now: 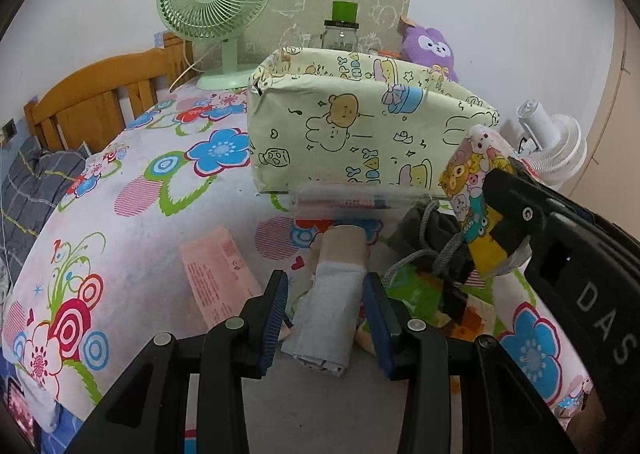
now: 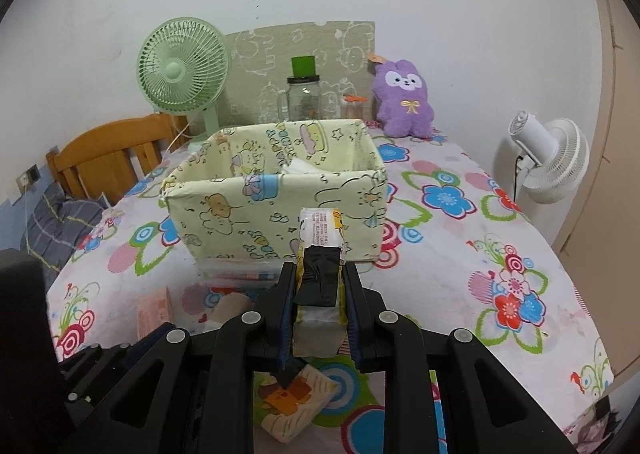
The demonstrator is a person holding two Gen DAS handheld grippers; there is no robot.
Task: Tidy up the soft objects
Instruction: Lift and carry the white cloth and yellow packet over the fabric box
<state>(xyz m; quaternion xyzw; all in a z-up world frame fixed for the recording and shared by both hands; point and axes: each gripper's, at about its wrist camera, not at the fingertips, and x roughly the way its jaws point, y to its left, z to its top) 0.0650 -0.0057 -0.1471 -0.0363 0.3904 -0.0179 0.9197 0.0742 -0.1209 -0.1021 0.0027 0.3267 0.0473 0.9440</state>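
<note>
Between my left gripper's (image 1: 326, 314) parted jaws lay a small white-and-tan tissue pack (image 1: 330, 310) on the flowered bedsheet (image 1: 120, 254); the pads flanked it without clearly pressing. To do this well, I judged I should close squarely on its middle, since it looked soft and likely to buckle. Beyond it sat a clear pencil case (image 1: 352, 200), a pink packet (image 1: 218, 278) and the cartoon-print fabric box (image 1: 352, 134). At right, the other gripper carried a cartoon-print tissue pack (image 1: 476, 190).

Seen from my right gripper (image 2: 318, 306), the jaws were clamped on that yellow-edged pack (image 2: 320, 238), raised just before the fabric box (image 2: 276, 190). I reckoned it needed lifting over the near wall before release. Another printed pack (image 2: 296, 402) lay below.
</note>
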